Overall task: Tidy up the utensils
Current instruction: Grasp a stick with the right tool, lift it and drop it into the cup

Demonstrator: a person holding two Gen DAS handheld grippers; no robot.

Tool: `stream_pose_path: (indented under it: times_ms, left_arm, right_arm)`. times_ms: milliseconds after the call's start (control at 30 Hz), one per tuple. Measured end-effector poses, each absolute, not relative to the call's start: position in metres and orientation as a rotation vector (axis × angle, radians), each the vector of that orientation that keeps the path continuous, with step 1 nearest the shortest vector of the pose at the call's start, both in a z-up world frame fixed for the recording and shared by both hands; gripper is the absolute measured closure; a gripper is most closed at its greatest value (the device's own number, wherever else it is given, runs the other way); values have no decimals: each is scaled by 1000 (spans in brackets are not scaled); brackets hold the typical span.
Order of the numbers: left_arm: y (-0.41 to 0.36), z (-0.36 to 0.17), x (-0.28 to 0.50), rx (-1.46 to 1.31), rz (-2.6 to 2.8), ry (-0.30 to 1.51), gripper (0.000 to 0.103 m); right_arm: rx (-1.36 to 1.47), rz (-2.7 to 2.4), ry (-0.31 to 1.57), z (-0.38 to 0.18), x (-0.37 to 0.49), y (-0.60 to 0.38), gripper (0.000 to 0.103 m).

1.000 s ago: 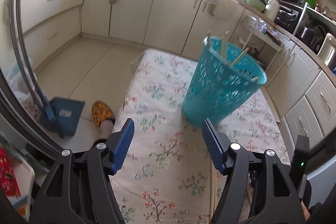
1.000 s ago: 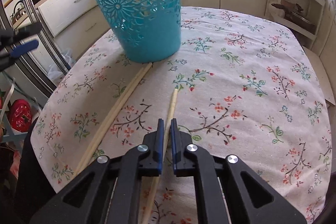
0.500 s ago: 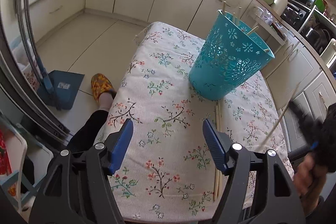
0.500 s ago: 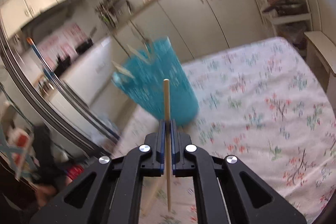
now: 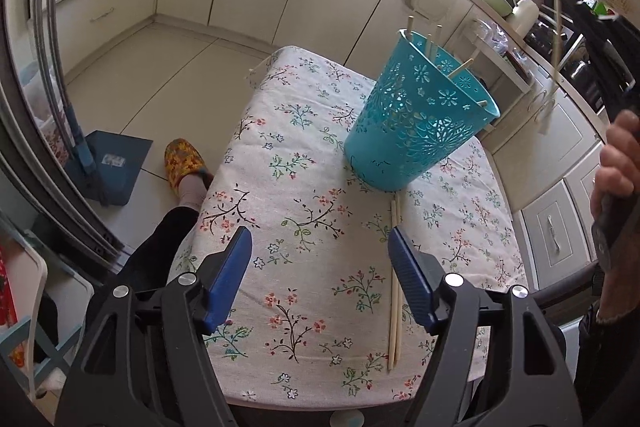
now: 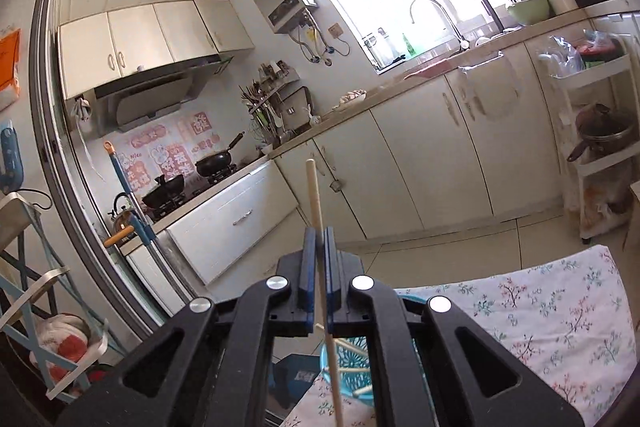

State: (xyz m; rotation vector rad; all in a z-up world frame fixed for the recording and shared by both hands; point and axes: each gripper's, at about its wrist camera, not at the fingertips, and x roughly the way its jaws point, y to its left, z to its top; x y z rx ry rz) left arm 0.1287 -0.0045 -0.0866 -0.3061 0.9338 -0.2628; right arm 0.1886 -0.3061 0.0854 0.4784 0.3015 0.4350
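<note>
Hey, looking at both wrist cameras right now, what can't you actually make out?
- Left wrist view: how many chopsticks stand in the teal basket; its wall hides all but the tips.
- Left wrist view: the pair of chopsticks on the tablecloth is partly covered by the left gripper.
- Right wrist view: the held chopstick runs off the bottom edge; the right gripper hides most of the basket.
</note>
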Motion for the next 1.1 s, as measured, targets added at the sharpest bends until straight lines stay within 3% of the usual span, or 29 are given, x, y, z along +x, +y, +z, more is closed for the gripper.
stream_pose_path:
  times_ms: [433, 467, 500, 567, 867, 1100]
  left_arm:
    - [3, -97, 134, -326, -246, 957, 36]
    - [5, -98, 133, -328, -244, 959, 36]
    - [6, -99, 134, -330, -241, 962, 36]
    - [7, -101, 134, -332, -234, 970, 36]
    - [1, -102, 129, -309, -238, 979, 36]
    - [-2, -98, 122, -267, -239, 969, 35]
  right_arm:
    - [435, 378, 459, 39, 201, -305, 99]
    - [443, 367, 465, 35, 196, -311, 98]
    - [465, 352, 469, 30, 189, -320, 87]
    - [510, 327, 466, 24, 177, -334, 75]
    - [517, 288, 586, -18, 146, -339, 75]
    - [449, 321, 794, -82, 114, -294, 72]
